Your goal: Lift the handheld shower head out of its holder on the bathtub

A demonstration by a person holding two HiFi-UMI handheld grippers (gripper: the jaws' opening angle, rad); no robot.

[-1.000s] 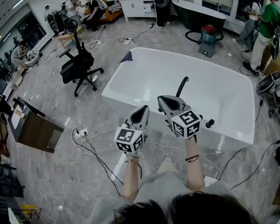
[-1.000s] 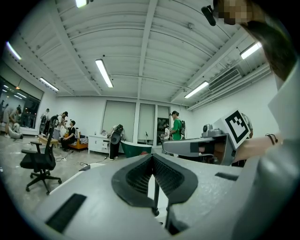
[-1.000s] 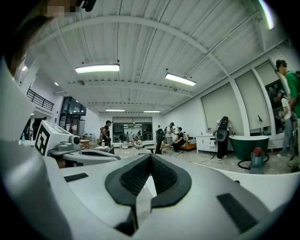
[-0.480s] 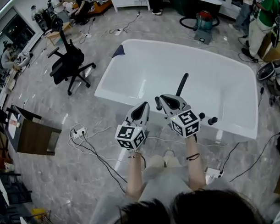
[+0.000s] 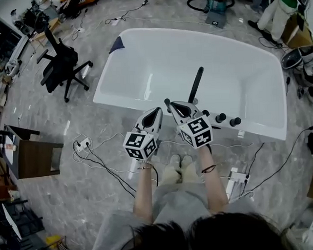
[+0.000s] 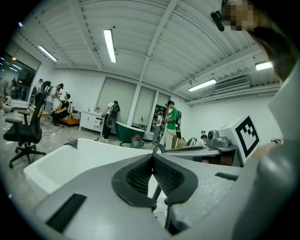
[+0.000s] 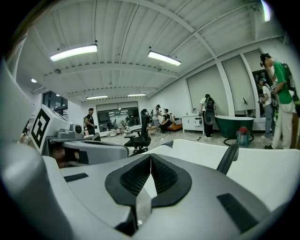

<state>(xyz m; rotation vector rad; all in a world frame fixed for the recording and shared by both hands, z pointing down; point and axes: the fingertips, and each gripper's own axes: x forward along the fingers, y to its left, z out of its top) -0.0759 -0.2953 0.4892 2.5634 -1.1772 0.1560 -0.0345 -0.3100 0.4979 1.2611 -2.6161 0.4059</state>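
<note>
The black handheld shower head (image 5: 196,84) stands upright in its holder on the near rim of the white bathtub (image 5: 264,131), its slim handle leaning slightly over the basin. In the right gripper view the shower head (image 7: 228,159) rises to the right of the fingers, apart from them. Two dark round knobs (image 5: 220,117) sit on the same rim, just to the right of the holder.

The right gripper (image 5: 172,105) hovers just in front of the holder, its tip near the base of the shower head but not on it; its ribbed fingers (image 7: 164,176) are pressed together with nothing between them. The left gripper (image 5: 157,110) hangs just beside it on the left, over the tub's near edge, and its fingers (image 6: 136,176) also meet at the tip and hold nothing.

On the marble floor beside the tub lie loose cables and a white power strip (image 5: 83,145). A black office chair (image 5: 62,66) stands well to the left, and a brown cabinet (image 5: 34,157) nearer the left edge
</note>
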